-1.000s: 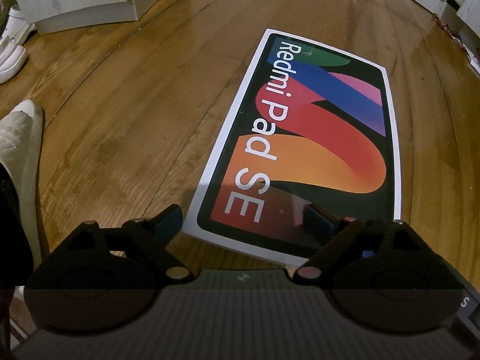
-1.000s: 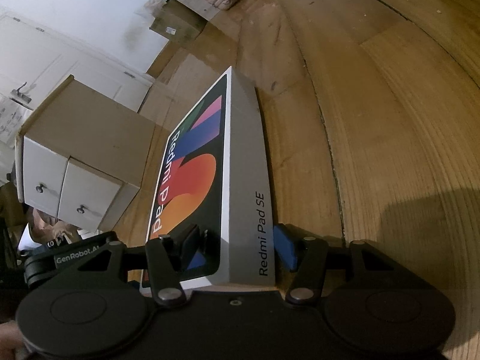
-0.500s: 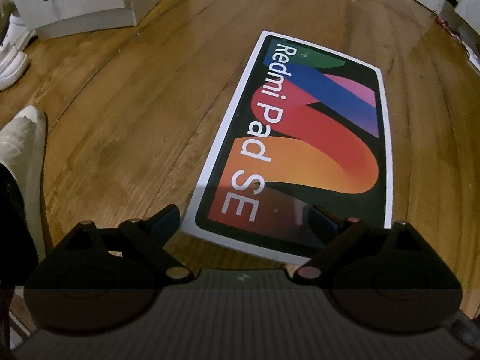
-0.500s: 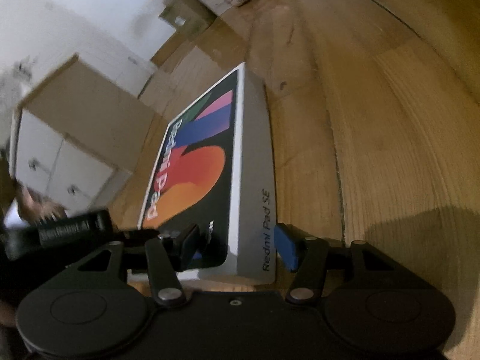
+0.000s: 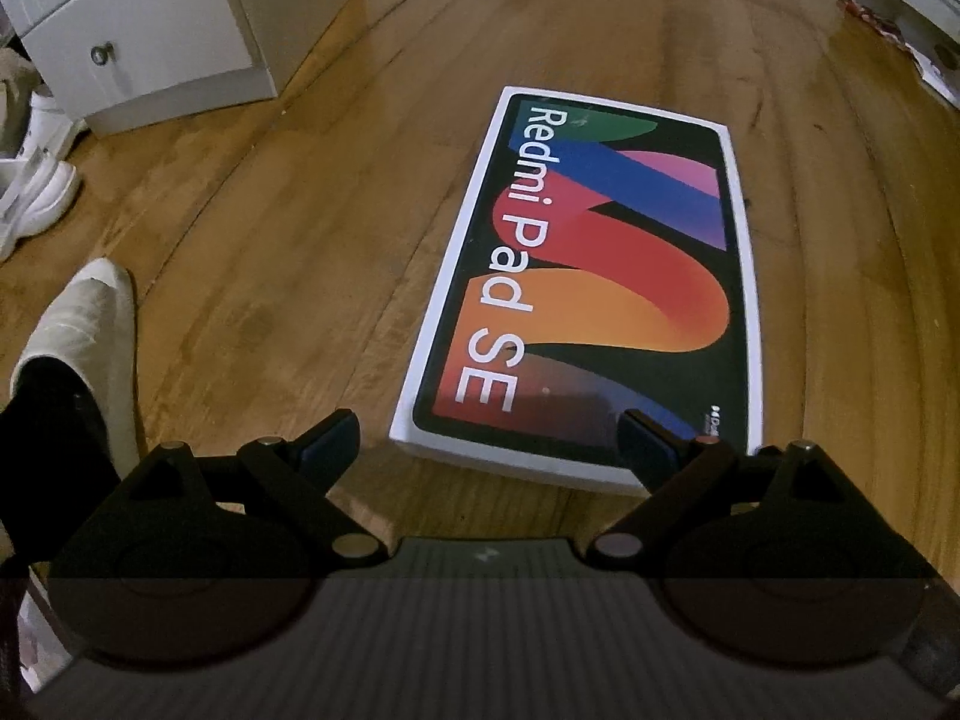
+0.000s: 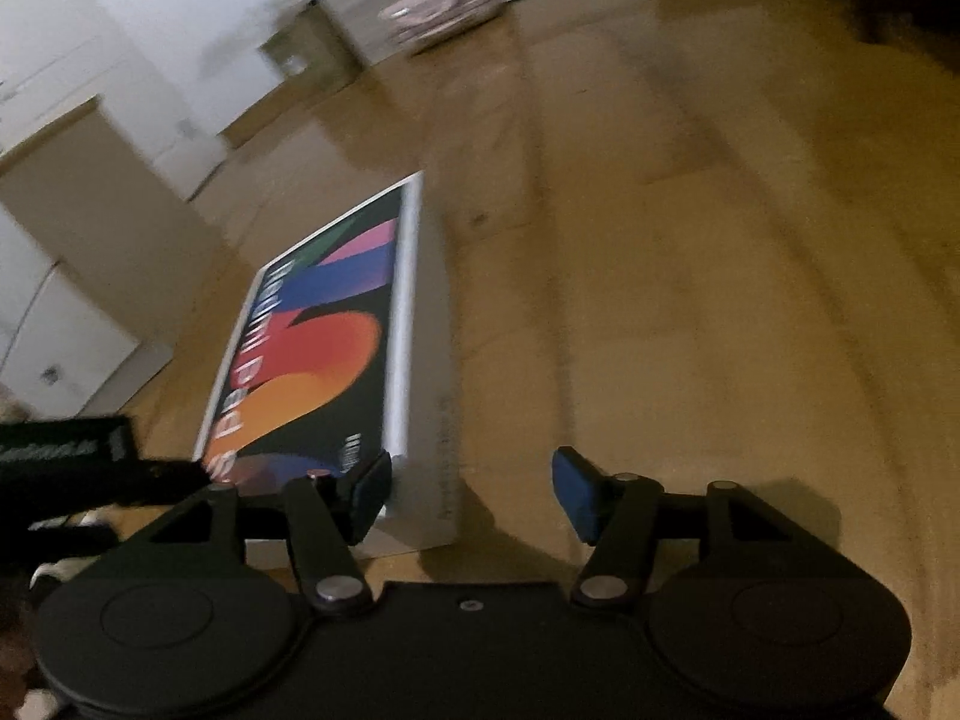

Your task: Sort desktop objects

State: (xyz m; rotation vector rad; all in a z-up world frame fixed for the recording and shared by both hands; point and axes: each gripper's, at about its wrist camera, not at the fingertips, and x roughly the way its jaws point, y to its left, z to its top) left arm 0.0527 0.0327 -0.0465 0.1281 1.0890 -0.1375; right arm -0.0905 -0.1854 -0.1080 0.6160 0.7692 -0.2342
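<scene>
Wooden floor (image 5: 270,276), glossy and slippery-looking, with white drawer cabinet (image 5: 150,30) at back and white shoe (image 5: 78,324) near. Redmi Pad SE box (image 5: 600,276) lying flat on floor. Left gripper (image 5: 489,438) spread wide at near short edge, gripping nothing. Right gripper (image 6: 471,495) also apart beside box corner, holding nothing. Risk, probably: pushing box away across smooth boards instead of clamping; blurred right view suggests fast motion, so possible knock against corner.

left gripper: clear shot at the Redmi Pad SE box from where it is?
Probably yes. The left gripper is open just short of the Redmi Pad SE box, which lies flat on the wood floor with nothing between them.
</scene>
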